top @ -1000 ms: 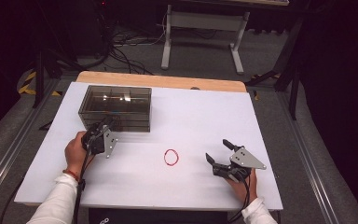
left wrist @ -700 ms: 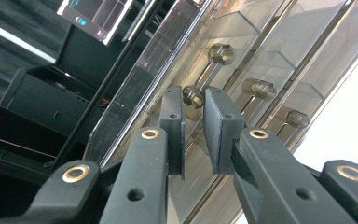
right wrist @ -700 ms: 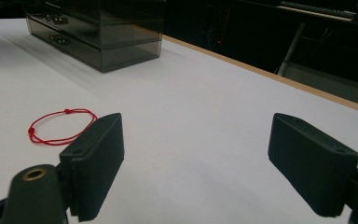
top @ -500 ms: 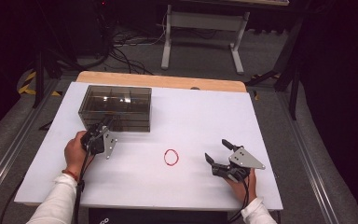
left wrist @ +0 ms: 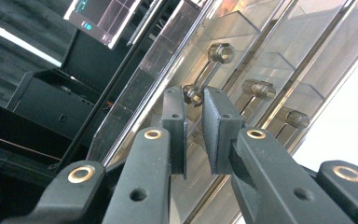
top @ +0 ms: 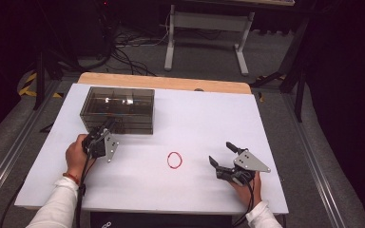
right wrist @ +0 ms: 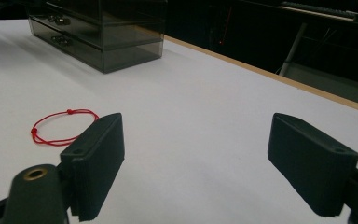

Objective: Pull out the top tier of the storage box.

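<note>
Drawer knob [left wrist: 193,94], small and metallic, sits on the front of a smoky clear plastic drawer box [top: 119,109] that stands toward the far left of the white table [top: 204,114]. Left gripper [top: 105,133] is up against the front of that box, its jaws having just been closing, now nearly together with a narrow gap; the knob lies right at their tips, though whether the pads [left wrist: 216,126] actually press it is hard to judge. Other knobs line the drawers beside it. Red string loop [top: 174,160] lies flat, to the right of the box and nearer the person. Right gripper [top: 221,159] rests just right of the loop, jaws wide apart and holding nothing.
</note>
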